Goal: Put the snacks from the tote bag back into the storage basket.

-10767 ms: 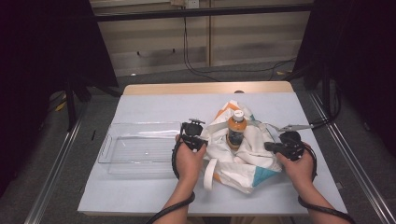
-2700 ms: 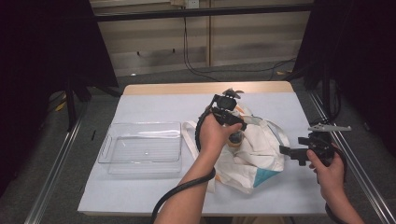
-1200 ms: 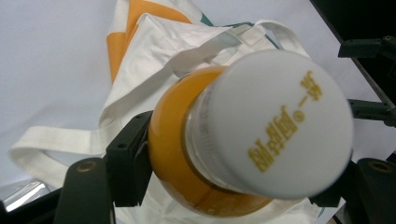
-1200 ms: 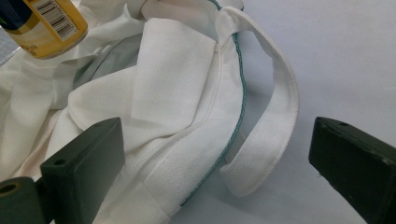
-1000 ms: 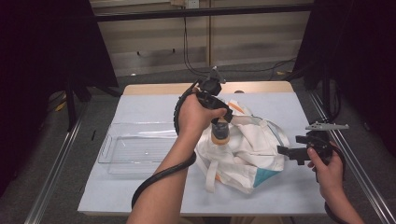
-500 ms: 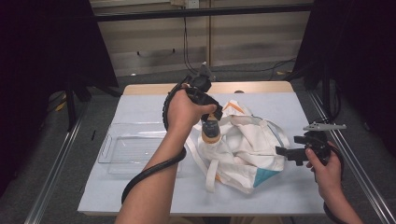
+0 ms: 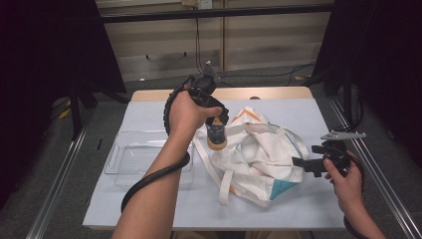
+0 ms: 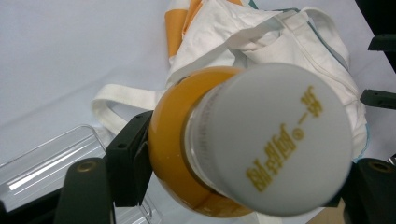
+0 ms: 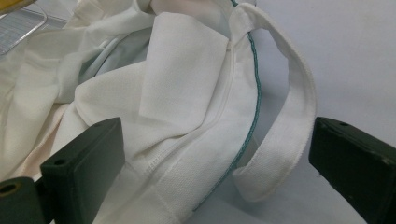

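Left gripper (image 7: 217, 119) clamped a bottle of orange drink (image 7: 217, 135) between its jaws, the white cap (image 8: 273, 140) toward its camera, the bottle hanging in the air below the hand, above the white cloth bag's (image 7: 259, 152) edge. Right gripper (image 7: 304, 165) stood wide open, empty, with the bag's strap (image 9: 285, 126) lying just ahead between its jaws.

A white bottle cap (image 8: 275, 140) is facing the camera in the left gripper view, and gold printing is showing on it. The printing is in Chinese-style characters: a short group is running near one edge of the cap, and a longer row is sitting near the opposite edge. The characters are appearing turned sideways and slightly blurred, so they are not reading clearly. No other text, label, number or sign is showing legibly anywhere else.
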{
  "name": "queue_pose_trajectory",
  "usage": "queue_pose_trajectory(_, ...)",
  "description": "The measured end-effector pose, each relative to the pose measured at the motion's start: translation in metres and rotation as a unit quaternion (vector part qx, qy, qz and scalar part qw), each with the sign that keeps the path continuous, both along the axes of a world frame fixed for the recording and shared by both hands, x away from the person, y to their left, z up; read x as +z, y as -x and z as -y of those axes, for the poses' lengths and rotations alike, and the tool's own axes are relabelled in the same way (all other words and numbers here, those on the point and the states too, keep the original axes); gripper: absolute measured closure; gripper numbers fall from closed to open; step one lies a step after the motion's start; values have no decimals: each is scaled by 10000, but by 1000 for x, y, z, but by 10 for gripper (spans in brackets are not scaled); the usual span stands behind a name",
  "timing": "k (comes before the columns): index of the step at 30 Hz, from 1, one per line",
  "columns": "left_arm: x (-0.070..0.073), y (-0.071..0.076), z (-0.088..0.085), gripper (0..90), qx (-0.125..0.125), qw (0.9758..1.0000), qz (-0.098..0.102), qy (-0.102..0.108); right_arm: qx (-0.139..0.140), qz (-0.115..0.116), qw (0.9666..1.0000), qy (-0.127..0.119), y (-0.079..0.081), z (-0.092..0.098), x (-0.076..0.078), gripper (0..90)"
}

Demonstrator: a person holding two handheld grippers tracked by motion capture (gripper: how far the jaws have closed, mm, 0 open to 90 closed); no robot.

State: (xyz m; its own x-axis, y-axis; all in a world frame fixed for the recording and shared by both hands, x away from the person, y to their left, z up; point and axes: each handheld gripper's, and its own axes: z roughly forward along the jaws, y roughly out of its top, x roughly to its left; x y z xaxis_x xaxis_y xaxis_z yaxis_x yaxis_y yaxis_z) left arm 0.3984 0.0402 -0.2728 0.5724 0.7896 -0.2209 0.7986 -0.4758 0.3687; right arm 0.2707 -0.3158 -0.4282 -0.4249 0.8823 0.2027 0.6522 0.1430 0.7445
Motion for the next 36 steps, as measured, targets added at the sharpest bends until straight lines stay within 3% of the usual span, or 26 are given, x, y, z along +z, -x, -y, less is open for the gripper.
queue_pose_trajectory(23, 12, -4, -17, 302, 225, 9997, 2, -32, -17, 6, 10000, -73, 0, 1, 0, 31)
queue_pose_trajectory(24, 12, -5, -18, 302, 154, 9998, -1, -83, -18, 5, 10000, -67, 0, 1, 0, 31)
queue_pose_trajectory(27, 13, -5, -20, 302, 282, 9996, 6, -51, -11, 17, 10000, -64, 1, 1, 1, 31)
queue_pose_trajectory(28, 13, -6, -21, 302, 215, 9997, 17, -97, -12, 9, 10000, -61, 1, 2, 1, 31)
queue_pose_trajectory(36, 20, -7, -24, 302, 304, 9995, 39, -17, 9, 34, 10000, -56, 1, 1, 2, 31)
